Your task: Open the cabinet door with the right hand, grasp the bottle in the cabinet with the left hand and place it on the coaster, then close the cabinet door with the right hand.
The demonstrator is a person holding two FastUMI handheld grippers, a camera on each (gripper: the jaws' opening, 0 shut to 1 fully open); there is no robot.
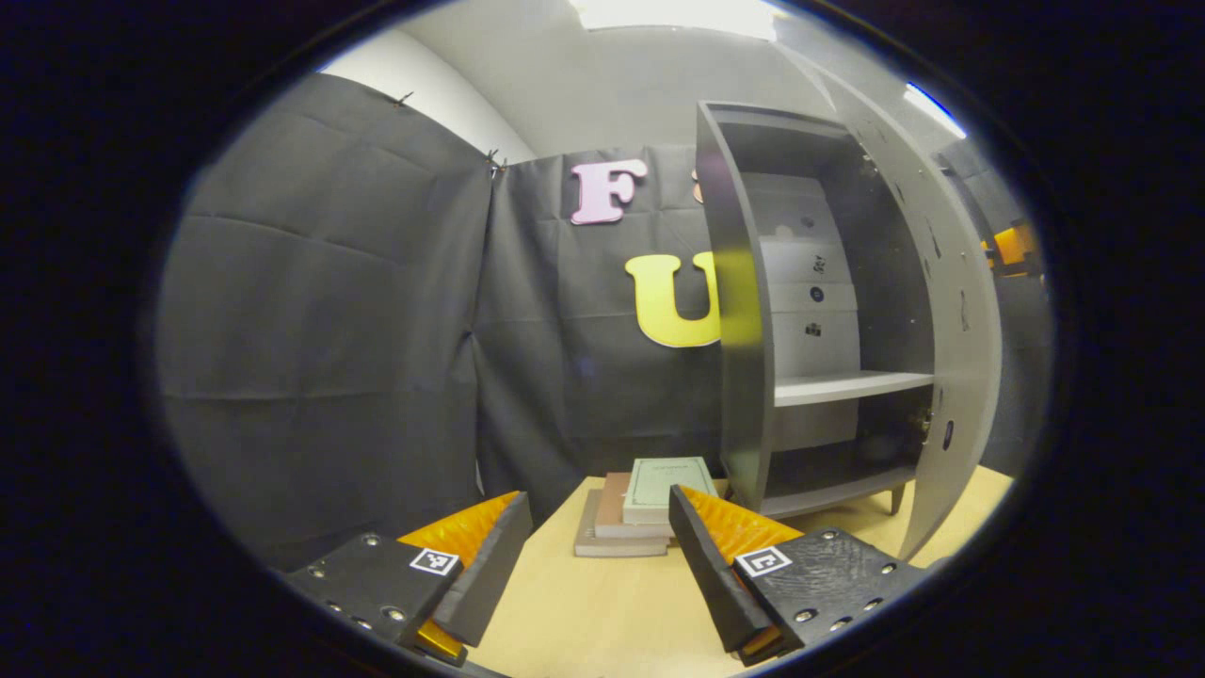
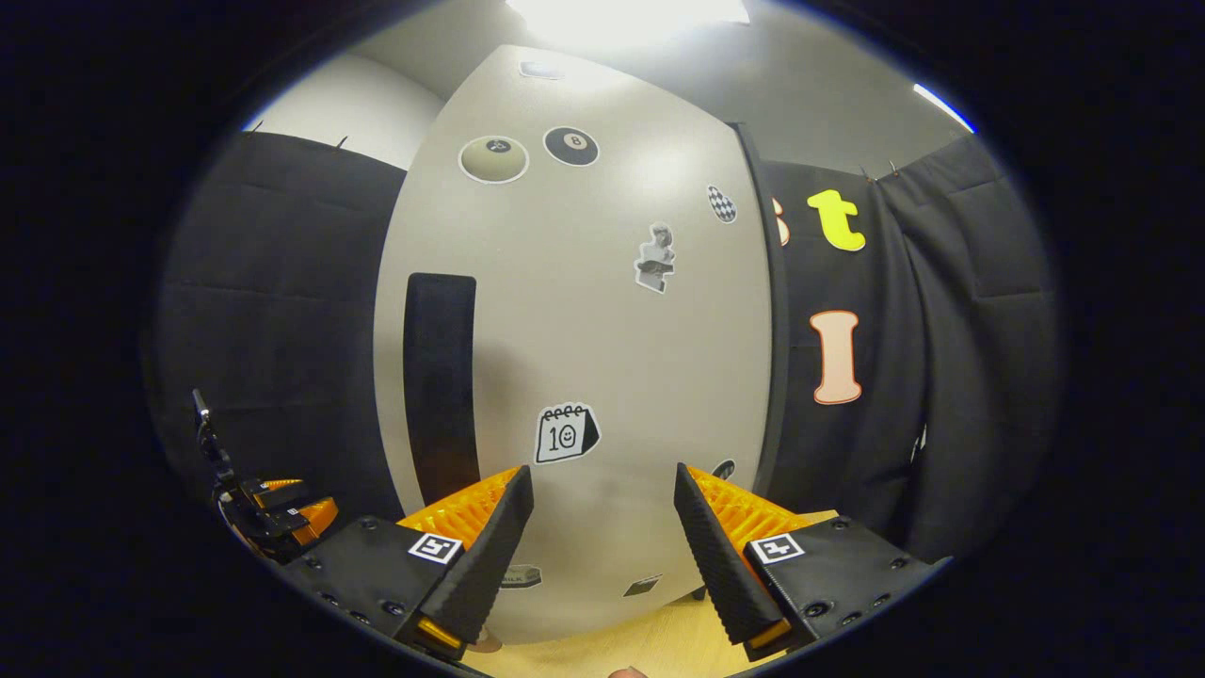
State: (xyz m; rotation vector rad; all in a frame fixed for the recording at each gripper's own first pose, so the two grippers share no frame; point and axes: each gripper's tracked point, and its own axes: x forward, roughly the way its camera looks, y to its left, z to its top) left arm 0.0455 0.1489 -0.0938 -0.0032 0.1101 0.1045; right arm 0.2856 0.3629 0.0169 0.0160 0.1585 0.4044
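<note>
Beyond the fingers, black cloth (image 1: 329, 311) drapes the booth's walls below a pale wall (image 1: 612, 85) and bright ceiling light (image 2: 626, 14), with a light wooden table (image 1: 602, 612) underneath them.

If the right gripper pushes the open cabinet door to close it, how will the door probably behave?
The cabinet door looks like a rigid flat panel, so it should probably swing as one piece without bending. Its surface looks smooth, so the open right gripper might slide across it. The cabinet stands tall on small legs, so a hard push might rock it.
</note>
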